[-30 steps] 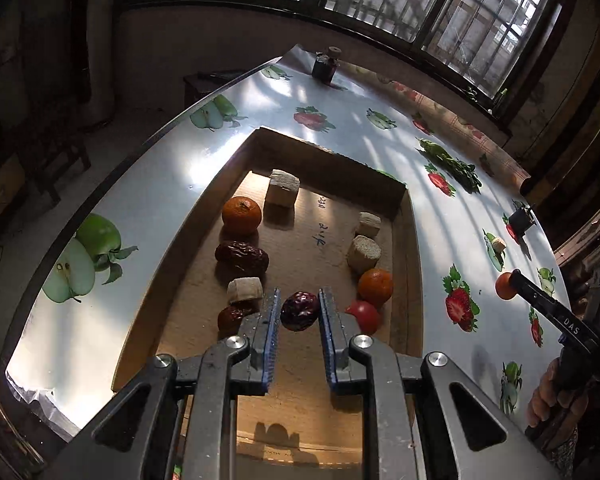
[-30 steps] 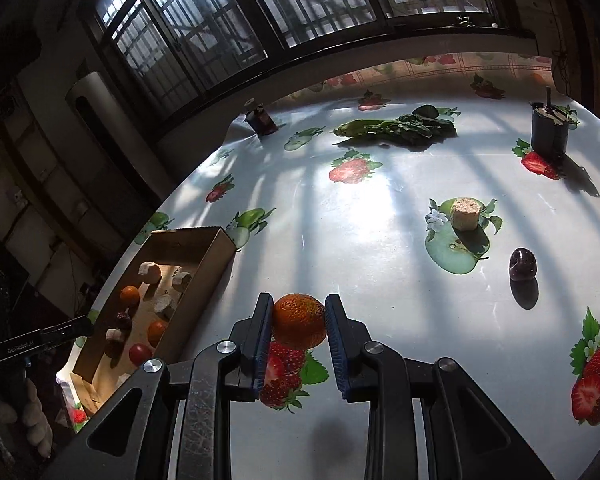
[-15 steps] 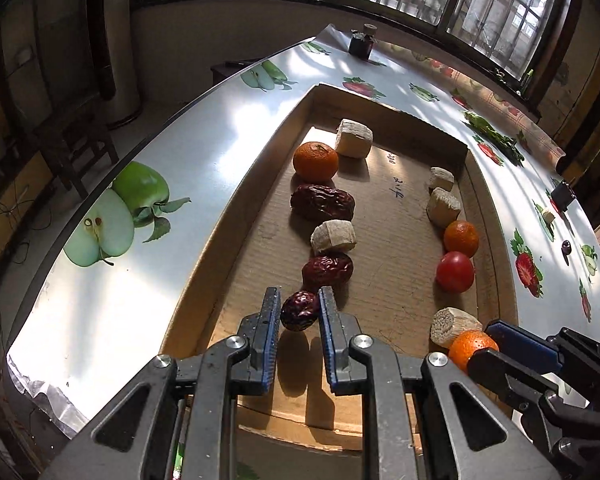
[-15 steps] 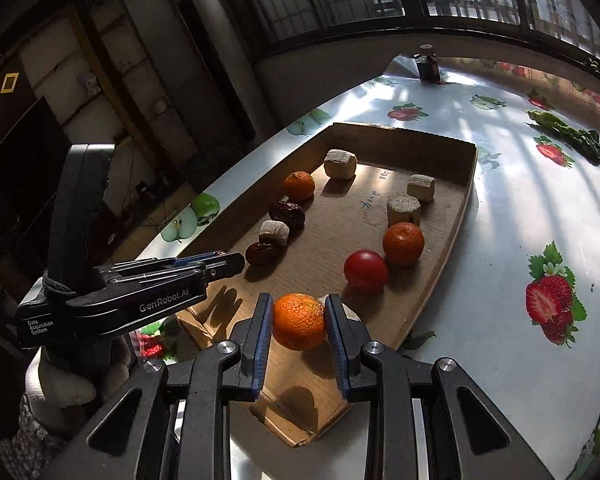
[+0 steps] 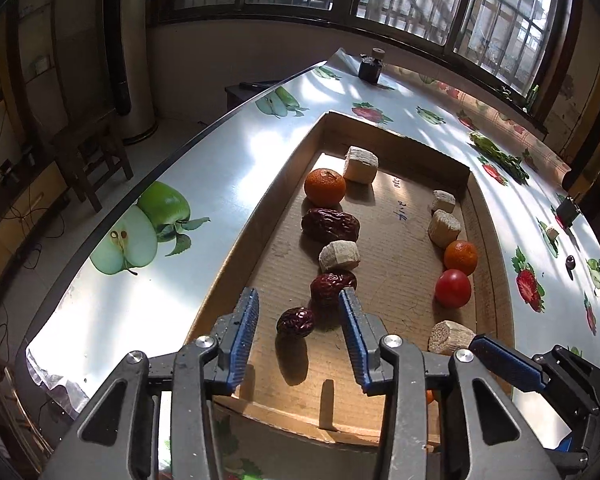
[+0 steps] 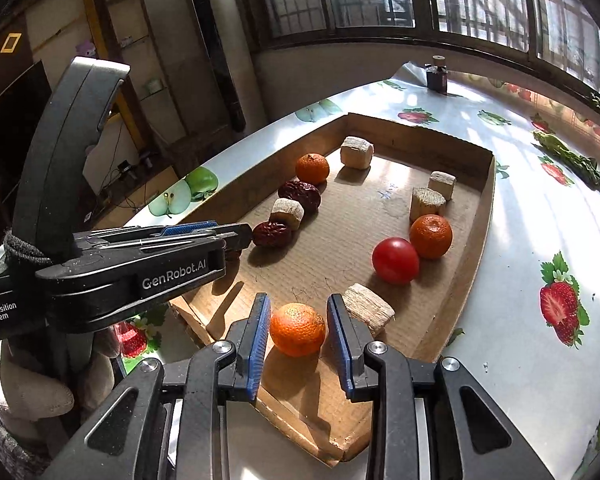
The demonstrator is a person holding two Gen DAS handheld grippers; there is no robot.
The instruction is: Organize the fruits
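A shallow cardboard tray (image 5: 236, 248) (image 6: 486, 216) holds fruits in two rows. My left gripper (image 5: 298, 320) is open, and a small dark red date (image 5: 295, 322) lies on the tray floor between its fingers. My right gripper (image 6: 298, 330) is open around an orange (image 6: 297, 329) that rests on the tray's near end. The left row has an orange (image 5: 325, 187), dates (image 5: 330, 224) and pale cane pieces (image 5: 339, 256). The right row has cane pieces (image 6: 427, 202), an orange (image 6: 431, 236), a tomato (image 6: 395, 260) and another cane piece (image 6: 367, 312).
The table wears a shiny fruit-print cloth (image 5: 160, 216). A dark jar (image 5: 372, 66) stands at the far corner. Green leaves (image 5: 500, 156), a small dark pot (image 5: 566, 212) and a loose dark fruit (image 5: 570, 261) lie to the right. The table edge runs along the left.
Both grippers opened. The date left my left gripper and lies on the tray at the end of the left row. The orange left my right gripper and sits on the tray.
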